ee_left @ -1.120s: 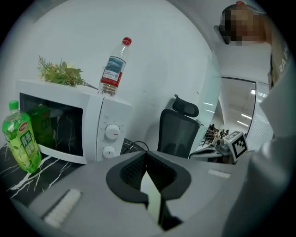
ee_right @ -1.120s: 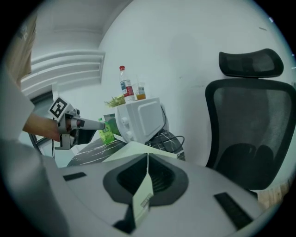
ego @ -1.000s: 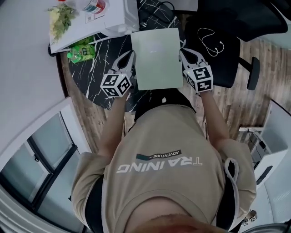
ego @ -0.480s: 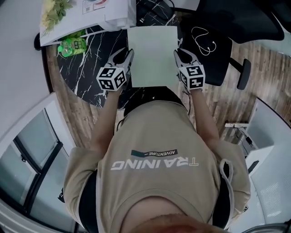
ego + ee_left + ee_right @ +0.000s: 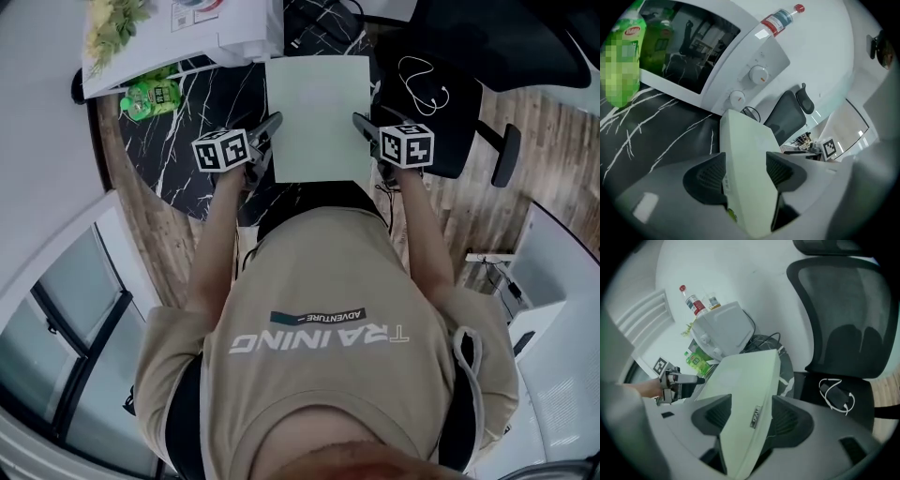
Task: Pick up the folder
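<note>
Slip risk: left gripper (image 5: 267, 141) and right gripper (image 5: 367, 139) jaws are opening around the folder (image 5: 319, 112) edges, so you lose grip.

Soft, even, rather dim light; both gripper views bulge fisheye-wise, darken at the corners, and blur the folder (image 5: 750, 178) up close.

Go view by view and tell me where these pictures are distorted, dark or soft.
Head view: wide-angle bending toward the edges; the pale folder is evenly lit, nearly washed out. Left gripper view: strong fisheye, dark corners, a mosaic patch over the green bottle. Right gripper view: same fisheye and dark rim, the chair bulges, the left edge is smeared.
</note>
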The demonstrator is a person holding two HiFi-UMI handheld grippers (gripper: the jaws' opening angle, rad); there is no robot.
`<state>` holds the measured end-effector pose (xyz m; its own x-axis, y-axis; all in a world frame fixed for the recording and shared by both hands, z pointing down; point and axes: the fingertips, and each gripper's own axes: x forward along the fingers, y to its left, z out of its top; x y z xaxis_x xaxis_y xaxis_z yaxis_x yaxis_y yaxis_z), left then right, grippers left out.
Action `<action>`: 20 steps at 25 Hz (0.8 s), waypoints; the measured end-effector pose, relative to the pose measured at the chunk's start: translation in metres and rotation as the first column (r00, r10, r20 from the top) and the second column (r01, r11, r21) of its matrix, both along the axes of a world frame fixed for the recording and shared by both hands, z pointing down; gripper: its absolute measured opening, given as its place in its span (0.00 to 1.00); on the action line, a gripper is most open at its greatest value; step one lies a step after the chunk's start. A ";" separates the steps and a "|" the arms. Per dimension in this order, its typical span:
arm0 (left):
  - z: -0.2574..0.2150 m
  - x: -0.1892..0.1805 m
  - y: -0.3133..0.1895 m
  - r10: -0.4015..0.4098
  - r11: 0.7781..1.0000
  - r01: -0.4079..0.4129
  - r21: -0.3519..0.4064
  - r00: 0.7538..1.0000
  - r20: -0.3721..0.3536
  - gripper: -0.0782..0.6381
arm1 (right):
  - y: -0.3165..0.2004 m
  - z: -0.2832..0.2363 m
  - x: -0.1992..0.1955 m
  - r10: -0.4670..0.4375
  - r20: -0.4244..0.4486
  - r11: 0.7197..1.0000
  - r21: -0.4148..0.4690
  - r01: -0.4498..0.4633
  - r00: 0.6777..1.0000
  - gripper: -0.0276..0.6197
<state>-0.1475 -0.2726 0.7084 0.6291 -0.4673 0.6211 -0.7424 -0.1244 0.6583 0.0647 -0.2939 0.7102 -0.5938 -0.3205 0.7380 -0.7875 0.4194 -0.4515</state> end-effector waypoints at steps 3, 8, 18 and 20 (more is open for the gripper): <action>0.014 0.006 0.003 0.059 0.996 -0.062 -0.068 0.997 -0.041 0.50 | 0.005 0.015 -0.001 -0.026 0.017 0.996 -0.080 0.027 1.000 0.41; 0.026 0.018 0.004 0.104 0.986 -0.114 -0.126 0.991 -0.082 0.50 | 0.008 0.035 -0.002 -0.017 0.059 0.984 -0.178 0.027 0.998 0.43; 0.051 0.030 0.006 0.105 0.975 -0.118 -0.187 0.992 -0.074 0.54 | 0.009 0.054 -0.007 0.079 0.184 0.943 -0.333 -0.014 0.980 0.50; 0.054 0.031 0.004 0.113 0.971 -0.133 -0.198 0.988 -0.110 0.55 | 0.007 0.055 -0.008 0.081 0.183 0.943 -0.332 -0.016 0.980 0.50</action>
<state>-0.1168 -0.2687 0.7622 0.7357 -0.2518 0.6287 -0.6612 -0.0661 0.7473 0.0569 -0.2867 0.7655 -0.7243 -0.1123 0.6803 -0.6879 0.1862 -0.7015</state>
